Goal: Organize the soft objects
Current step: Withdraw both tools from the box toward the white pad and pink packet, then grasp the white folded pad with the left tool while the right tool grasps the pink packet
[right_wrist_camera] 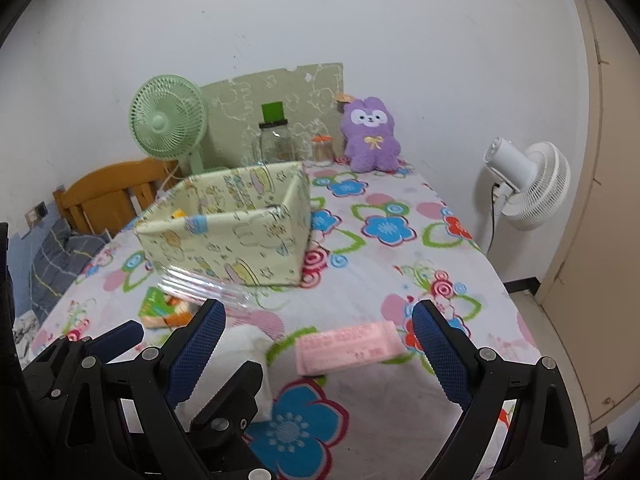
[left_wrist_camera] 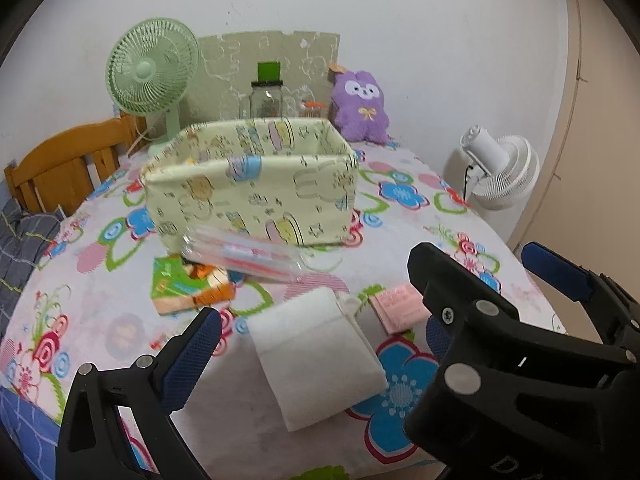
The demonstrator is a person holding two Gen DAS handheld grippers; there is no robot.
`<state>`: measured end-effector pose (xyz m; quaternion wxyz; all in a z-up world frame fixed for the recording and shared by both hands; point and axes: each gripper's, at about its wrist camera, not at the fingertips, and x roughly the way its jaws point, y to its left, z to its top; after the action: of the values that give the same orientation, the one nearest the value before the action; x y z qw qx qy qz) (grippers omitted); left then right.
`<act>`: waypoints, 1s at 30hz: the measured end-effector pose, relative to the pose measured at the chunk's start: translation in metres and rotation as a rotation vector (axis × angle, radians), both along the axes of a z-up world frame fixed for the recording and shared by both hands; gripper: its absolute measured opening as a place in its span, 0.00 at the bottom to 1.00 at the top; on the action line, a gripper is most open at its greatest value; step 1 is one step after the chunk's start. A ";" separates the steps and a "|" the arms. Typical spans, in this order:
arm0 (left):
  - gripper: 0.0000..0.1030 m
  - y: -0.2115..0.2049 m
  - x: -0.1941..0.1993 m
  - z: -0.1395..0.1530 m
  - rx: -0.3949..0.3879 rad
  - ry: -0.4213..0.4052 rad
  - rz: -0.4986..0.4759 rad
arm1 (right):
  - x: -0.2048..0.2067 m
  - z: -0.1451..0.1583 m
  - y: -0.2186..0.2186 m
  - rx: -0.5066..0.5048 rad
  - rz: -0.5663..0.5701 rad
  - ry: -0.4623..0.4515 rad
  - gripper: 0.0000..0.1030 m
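Pale-yellow fabric bin standing open at table centre, a yellow item peeking inside. Just near of it: clear plastic pack, green-orange packet, white folded cloth, pink packet to the right. Left gripper spread wide around the cloth, right gripper released, straddling the pink packet, neither clasping anything.

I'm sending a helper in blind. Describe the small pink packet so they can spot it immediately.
Start at the pale yellow fabric storage box on the flower-print tablecloth. Come toward the near edge: the pink packet lies flat beside a larger white folded cloth. It is the only pink item, thin and rectangular with small printed text, unlike the plain white cloth.
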<state>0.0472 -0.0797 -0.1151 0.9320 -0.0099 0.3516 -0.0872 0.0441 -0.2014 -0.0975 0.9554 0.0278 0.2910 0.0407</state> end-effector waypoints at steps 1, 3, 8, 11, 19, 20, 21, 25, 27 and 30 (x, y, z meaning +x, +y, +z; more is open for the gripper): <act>1.00 -0.001 0.001 -0.003 -0.003 0.006 0.000 | 0.000 -0.003 -0.001 -0.001 0.000 0.006 0.93; 1.00 -0.003 0.003 -0.010 0.000 0.023 -0.004 | 0.003 -0.008 -0.002 -0.005 0.001 0.019 0.93; 1.00 -0.007 0.010 -0.020 0.008 0.053 0.001 | 0.008 -0.019 -0.007 -0.008 -0.006 0.052 0.93; 1.00 -0.009 0.014 -0.026 0.008 0.073 0.003 | 0.013 -0.025 -0.010 -0.004 -0.011 0.070 0.93; 1.00 -0.011 0.027 -0.043 0.015 0.130 0.022 | 0.024 -0.039 -0.015 0.004 -0.017 0.121 0.93; 1.00 -0.011 0.027 -0.043 0.019 0.131 0.024 | 0.026 -0.041 -0.016 0.005 -0.018 0.127 0.93; 1.00 -0.012 0.029 -0.044 0.023 0.132 0.026 | 0.028 -0.042 -0.016 0.007 -0.017 0.132 0.93; 0.99 -0.014 0.034 -0.049 0.019 0.149 0.021 | 0.032 -0.049 -0.018 0.024 -0.014 0.157 0.93; 0.99 -0.015 0.035 -0.051 0.030 0.150 0.024 | 0.035 -0.051 -0.017 0.019 -0.018 0.166 0.93; 0.98 -0.018 0.037 -0.052 0.050 0.143 0.033 | 0.038 -0.055 -0.018 0.017 -0.019 0.180 0.93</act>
<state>0.0844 -0.0981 -0.1673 0.9058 0.0013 0.4192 -0.0623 0.0822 -0.2197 -0.1523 0.9255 0.0424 0.3751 0.0315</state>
